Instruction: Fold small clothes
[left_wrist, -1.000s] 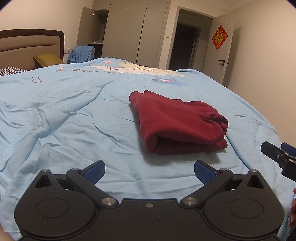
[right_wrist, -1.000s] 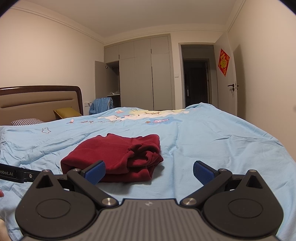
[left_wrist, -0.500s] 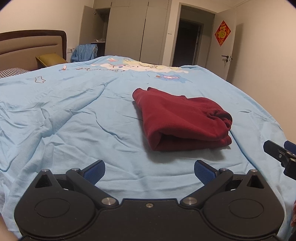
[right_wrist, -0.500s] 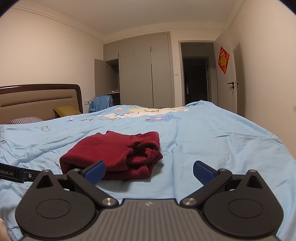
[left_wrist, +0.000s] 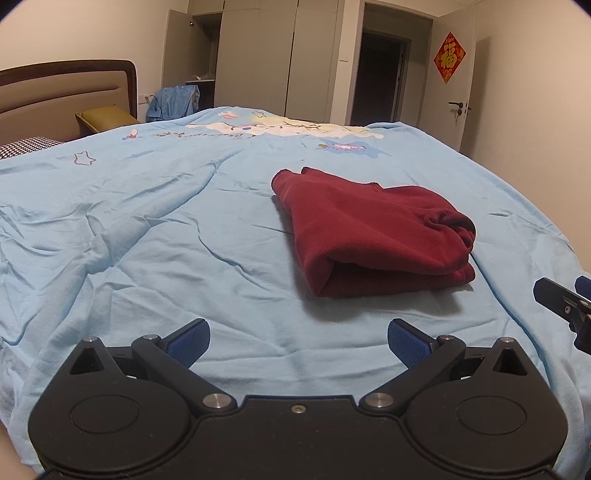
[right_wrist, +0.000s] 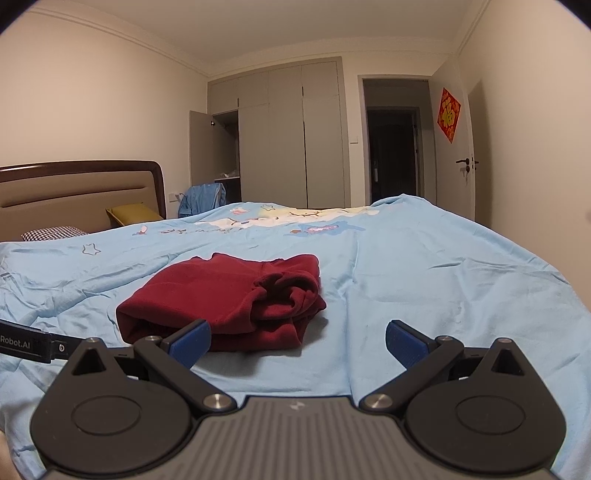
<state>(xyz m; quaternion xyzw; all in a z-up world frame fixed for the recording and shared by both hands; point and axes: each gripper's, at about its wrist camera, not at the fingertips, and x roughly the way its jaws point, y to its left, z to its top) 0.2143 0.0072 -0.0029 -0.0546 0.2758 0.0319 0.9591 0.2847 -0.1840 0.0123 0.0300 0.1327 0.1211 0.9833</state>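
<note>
A dark red garment (left_wrist: 373, 229) lies folded in a thick bundle on the light blue bedspread (left_wrist: 147, 240), ahead and to the right in the left wrist view. The same garment (right_wrist: 225, 299) shows left of centre in the right wrist view, its bunched end facing right. My left gripper (left_wrist: 298, 338) is open and holds nothing, a short way in front of the garment. My right gripper (right_wrist: 298, 338) is open and holds nothing too, just right of the bundle's near edge. Part of the right gripper (left_wrist: 561, 301) shows at the left view's right edge.
The bed's headboard (right_wrist: 81, 192) and a checked pillow (right_wrist: 55, 233) are at far left. A wardrobe (right_wrist: 288, 136) with one open door, a dark doorway (right_wrist: 393, 155) and a white door (right_wrist: 463, 162) stand beyond the bed. Blue clothing (right_wrist: 201, 197) hangs by the wardrobe.
Both grippers have pulled back slightly and tilted up, so more of the room shows. The garment lies still; both grippers stay open.
</note>
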